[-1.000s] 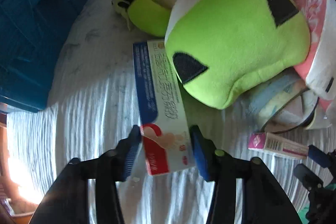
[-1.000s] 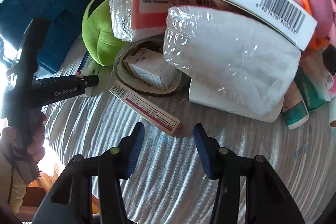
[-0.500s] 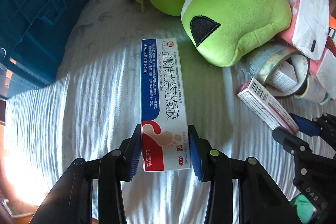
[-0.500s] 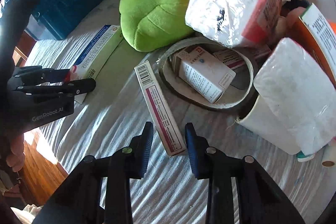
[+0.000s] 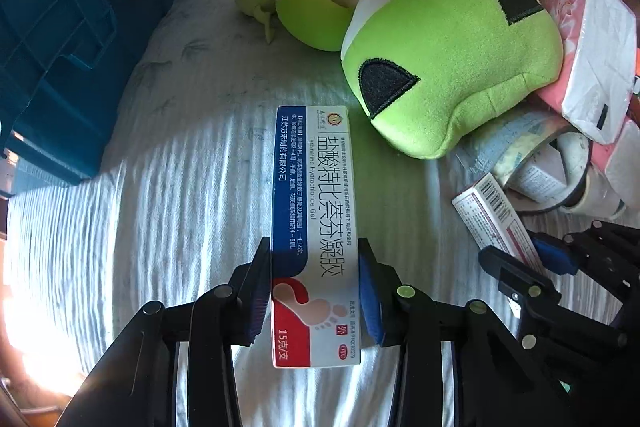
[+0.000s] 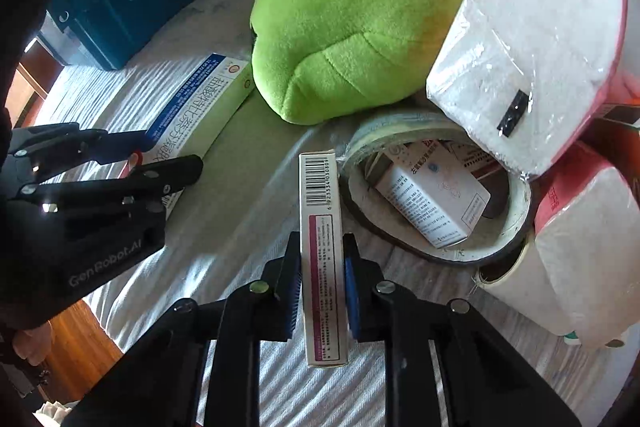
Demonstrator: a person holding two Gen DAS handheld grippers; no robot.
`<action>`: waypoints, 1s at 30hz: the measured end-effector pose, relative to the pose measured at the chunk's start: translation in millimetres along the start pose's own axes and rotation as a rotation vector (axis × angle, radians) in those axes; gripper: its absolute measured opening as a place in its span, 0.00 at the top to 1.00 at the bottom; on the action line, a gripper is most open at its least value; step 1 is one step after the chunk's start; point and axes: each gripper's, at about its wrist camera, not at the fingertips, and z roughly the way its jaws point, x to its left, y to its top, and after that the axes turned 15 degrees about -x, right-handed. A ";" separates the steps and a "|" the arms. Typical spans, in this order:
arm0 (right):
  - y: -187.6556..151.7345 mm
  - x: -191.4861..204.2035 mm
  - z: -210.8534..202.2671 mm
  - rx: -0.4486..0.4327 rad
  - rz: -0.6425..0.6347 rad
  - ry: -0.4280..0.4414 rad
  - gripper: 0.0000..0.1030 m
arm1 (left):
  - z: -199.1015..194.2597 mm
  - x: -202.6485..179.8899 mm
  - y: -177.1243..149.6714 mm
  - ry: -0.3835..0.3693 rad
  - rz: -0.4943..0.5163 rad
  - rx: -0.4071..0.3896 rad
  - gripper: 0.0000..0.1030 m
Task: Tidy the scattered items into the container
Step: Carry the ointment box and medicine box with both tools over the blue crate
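A long blue, white and red gel box (image 5: 312, 187) lies flat on the striped white cloth (image 5: 160, 227). My left gripper (image 5: 314, 259) straddles its near end, jaws closing, and both blue pads touch the box's sides. In the right wrist view the same box (image 6: 200, 95) and left gripper (image 6: 160, 157) show at the left. A slim white and pink box (image 6: 320, 195) with a barcode sits between the pads of my right gripper (image 6: 321, 251), which is shut on it. The left wrist view shows that box (image 5: 492, 215) at the right. The blue crate (image 5: 60, 27) stands at the far left.
A big green plush toy (image 5: 452, 59) lies just beyond both boxes. Wrapped tissue packs (image 6: 532, 47) lean over a tape roll (image 6: 516, 195) that holds a small white box (image 6: 432, 199). A person's hand (image 6: 28, 343) grips the left tool. Wooden floor shows past the cloth's edge.
My left gripper came down along the gel box and its jaws narrowed onto the sides. The right gripper rolled, lined up with the slim pink box and shut on it.
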 end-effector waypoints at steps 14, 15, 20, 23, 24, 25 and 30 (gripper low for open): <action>53.3 19.5 -68.2 -0.249 0.053 0.023 0.82 | -35.2 -6.2 102.2 0.029 0.024 -0.231 0.63; 59.1 21.4 -73.8 -0.271 0.054 0.018 0.82 | -36.2 -7.5 122.2 0.029 0.027 -0.252 0.63; 90.2 43.1 -95.7 -0.384 0.040 0.006 0.82 | -94.4 -30.2 202.3 0.023 0.029 -0.349 0.63; 112.3 53.0 -114.1 -0.447 0.018 0.006 0.82 | -116.9 -32.7 223.8 0.028 0.026 -0.417 0.63; 119.7 53.6 -122.0 -0.469 0.008 0.008 0.82 | -125.6 -32.7 230.5 0.032 0.024 -0.439 0.63; 127.6 53.5 -129.2 -0.489 -0.004 0.008 0.82 | -134.3 -32.7 237.3 0.036 0.022 -0.462 0.63; 166.6 64.0 -163.0 -0.602 -0.067 0.040 0.82 | -181.1 -16.8 264.3 0.083 -0.013 -0.585 0.63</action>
